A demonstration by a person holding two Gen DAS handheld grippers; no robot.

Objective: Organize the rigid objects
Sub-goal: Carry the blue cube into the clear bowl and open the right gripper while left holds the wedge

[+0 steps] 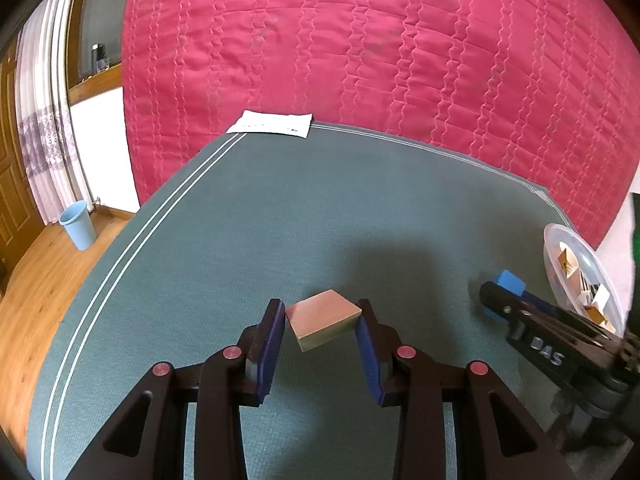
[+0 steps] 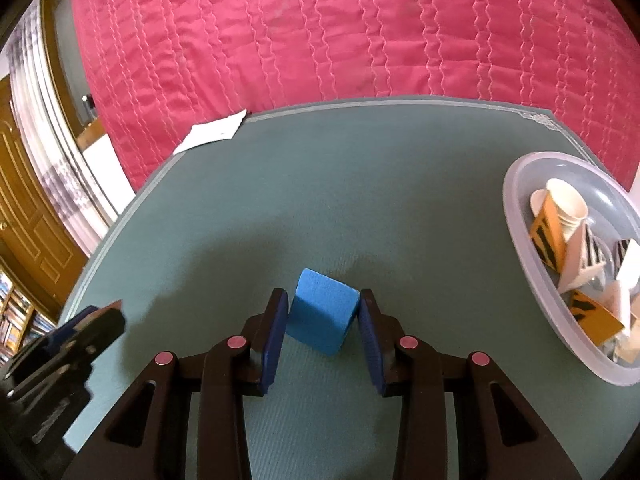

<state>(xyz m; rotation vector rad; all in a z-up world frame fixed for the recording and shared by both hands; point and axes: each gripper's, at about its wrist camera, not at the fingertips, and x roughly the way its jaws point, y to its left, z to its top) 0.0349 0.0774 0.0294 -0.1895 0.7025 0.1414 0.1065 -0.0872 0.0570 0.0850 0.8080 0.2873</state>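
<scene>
- Clamped between my left gripper (image 1: 321,316) pads sits a tan wooden block (image 1: 323,319), a flat slab turned corner-on to the camera, its pinkish top face showing.
- Under it in the left wrist view lies the green mat (image 1: 248,220), edged with pale double lines, spread over a quilted red bedspread (image 1: 360,48).
- At the mat's far corner rests a white paper sheet (image 1: 272,124), partly on the mat and partly on the bedspread.
- Off to the right I see my right gripper (image 1: 496,294) from the side, pinching a blue block (image 1: 509,281); just beyond it stands the clear plastic bowl (image 1: 560,236) (only its near half is in view).
- Far left, on the wooden floor, stands a light blue bin (image 1: 78,224).
- From the right wrist view, my right gripper (image 2: 322,312) is closed on the blue block (image 2: 322,312), both pads pressing its sides; whether the block touches the mat I cannot tell.
- The clear plastic bowl (image 2: 520,216) sits at the mat's right edge, well apart from the block, holding paper cups (image 2: 564,204) and orange-and-black cartons (image 2: 548,240) jumbled together.
- My left gripper (image 2: 116,308) shows at the lower left, the wooden block's edge just visible at its tip.
- The white paper sheet (image 2: 212,132) lies at the mat's far left corner.
</scene>
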